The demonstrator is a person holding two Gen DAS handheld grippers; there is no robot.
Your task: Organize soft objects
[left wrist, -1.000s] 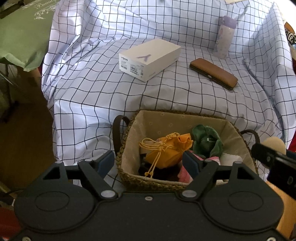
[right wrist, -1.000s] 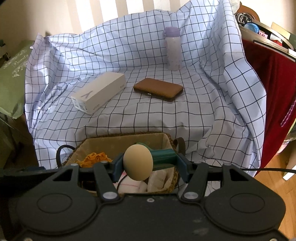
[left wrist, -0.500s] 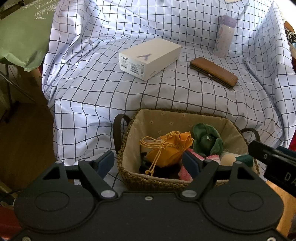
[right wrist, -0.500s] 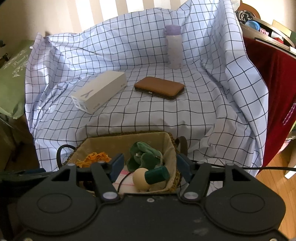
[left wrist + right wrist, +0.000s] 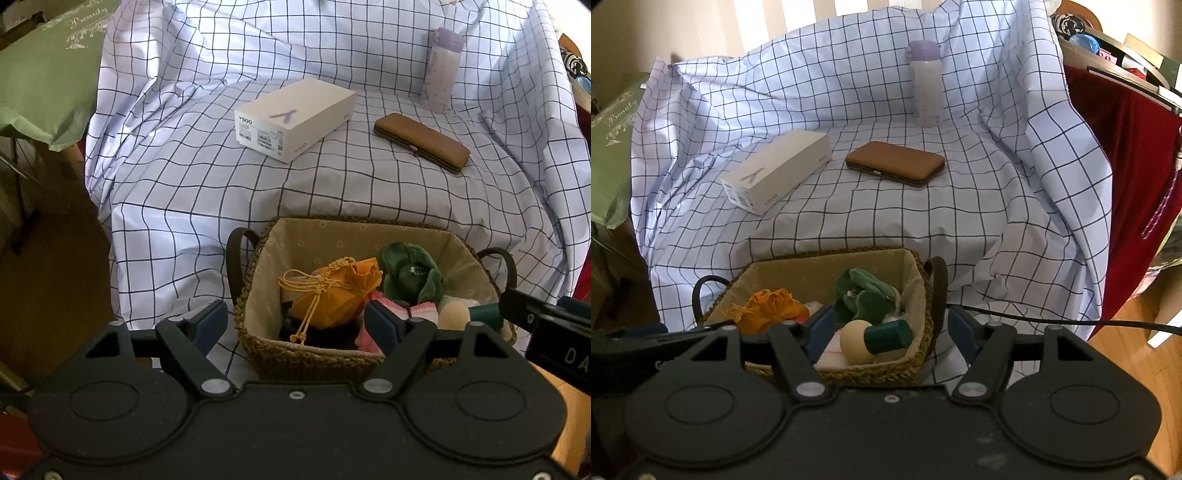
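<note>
A woven basket [image 5: 258, 295] [image 5: 919, 295] with a beige lining stands at the near edge of the checked cloth. In it lie an orange drawstring pouch [image 5: 332, 291] [image 5: 768, 310], a green plush [image 5: 410, 273] [image 5: 868, 295], a pink-white cloth [image 5: 421, 308] and a beige ball with a teal handle [image 5: 458, 314] [image 5: 868, 339]. My left gripper [image 5: 295, 325] is open and empty over the basket's near left rim. My right gripper [image 5: 890, 325] is open and empty above the ball toy.
A white box [image 5: 295, 118] [image 5: 775, 170], a brown case [image 5: 421, 142] [image 5: 895, 162] and a lilac bottle [image 5: 441, 70] [image 5: 925, 81] sit on the checked cloth [image 5: 184, 184]. A green cushion [image 5: 44, 74] lies at left. Red fabric [image 5: 1126, 166] hangs at right.
My right gripper opened and let go of the ball toy, which dropped into the basket's right end. The right gripper then drew back slightly. My left gripper stayed put.
</note>
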